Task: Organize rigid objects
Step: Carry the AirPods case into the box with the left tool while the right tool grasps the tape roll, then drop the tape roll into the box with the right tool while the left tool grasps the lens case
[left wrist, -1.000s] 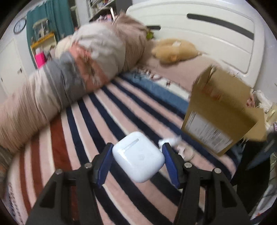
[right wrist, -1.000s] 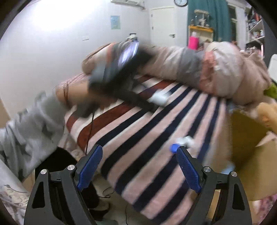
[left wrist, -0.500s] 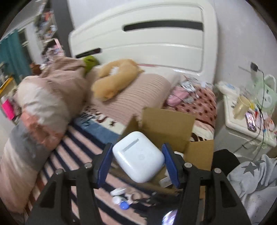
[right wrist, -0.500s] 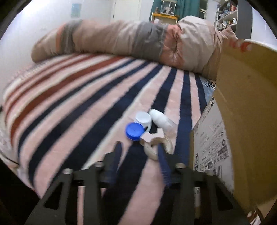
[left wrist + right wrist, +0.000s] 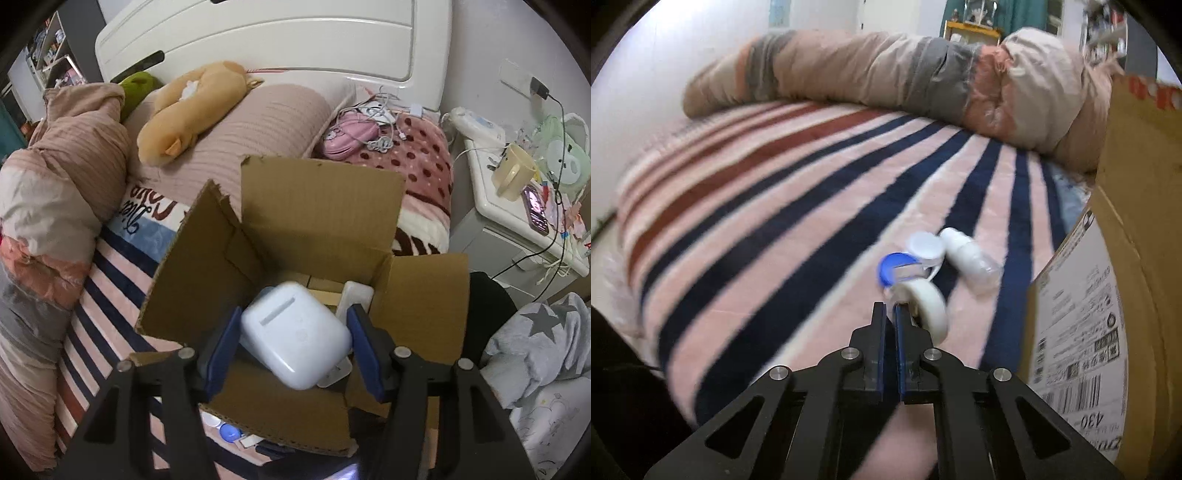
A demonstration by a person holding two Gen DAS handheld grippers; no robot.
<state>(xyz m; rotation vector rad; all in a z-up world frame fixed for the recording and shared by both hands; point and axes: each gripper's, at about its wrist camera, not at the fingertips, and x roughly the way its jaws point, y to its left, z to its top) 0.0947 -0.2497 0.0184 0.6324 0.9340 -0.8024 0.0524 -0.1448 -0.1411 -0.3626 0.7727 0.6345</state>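
Over the open cardboard box, left gripper clenched on white earbud case, held above the opening, likely for dropping in. Box contents mostly hidden behind the case. Right gripper pinched nearly closed on the white tape roll, beside contact lens case and small bottle on striped blanket; grip blurred.

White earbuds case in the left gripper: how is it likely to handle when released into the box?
The white earbuds case looks hard and glossy, so probably rigid and somewhat slippery between the left gripper pads. Its rounded corners suggest it may tumble on landing in the cardboard box.
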